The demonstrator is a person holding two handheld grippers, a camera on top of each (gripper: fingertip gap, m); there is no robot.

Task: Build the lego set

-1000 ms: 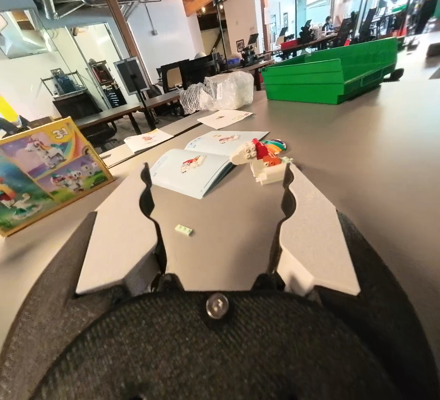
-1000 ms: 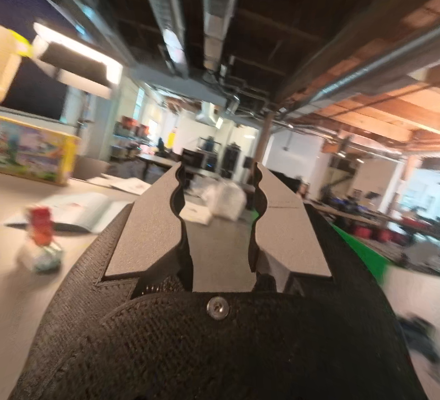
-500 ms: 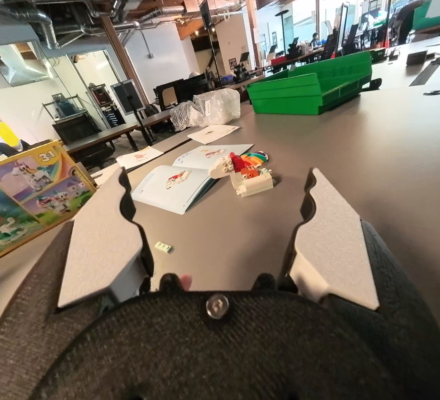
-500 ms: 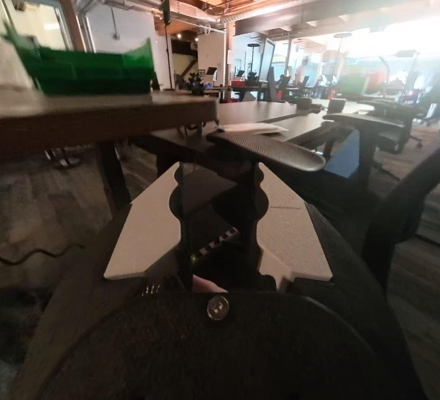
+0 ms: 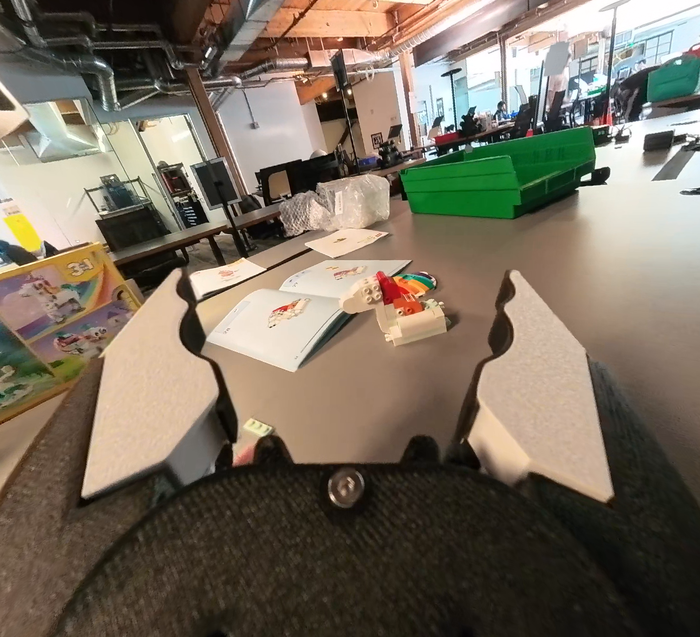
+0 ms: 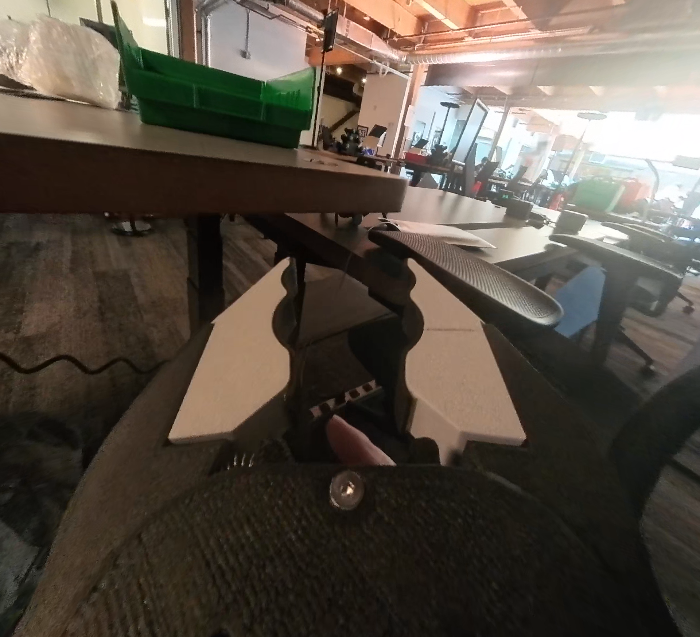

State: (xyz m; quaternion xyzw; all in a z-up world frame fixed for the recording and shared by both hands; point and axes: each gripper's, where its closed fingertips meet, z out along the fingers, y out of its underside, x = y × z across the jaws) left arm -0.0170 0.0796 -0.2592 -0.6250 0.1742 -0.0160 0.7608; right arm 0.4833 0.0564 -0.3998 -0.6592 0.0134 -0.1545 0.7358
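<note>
Left wrist view: left gripper point(image 5: 346, 315) spread wide over the tabletop point(image 5: 568, 278), a pale green plate point(image 5: 258, 428) by its base, the partly built lego model point(image 5: 401, 310) ahead beside the open instruction booklet point(image 5: 280, 323), probably for reference.

Right wrist view: right gripper point(image 6: 348, 270), jaws apart and empty, hangs below the tabletop edge, idle.

Lighting: bright daylight admitted from windows point(image 6: 625, 149) at right of both frames; strong glare and haze in the right wrist view's upper right. Ceiling dim. Wide-angle bending noted at edges. Foreground slightly blurred; soft shadows.
</note>
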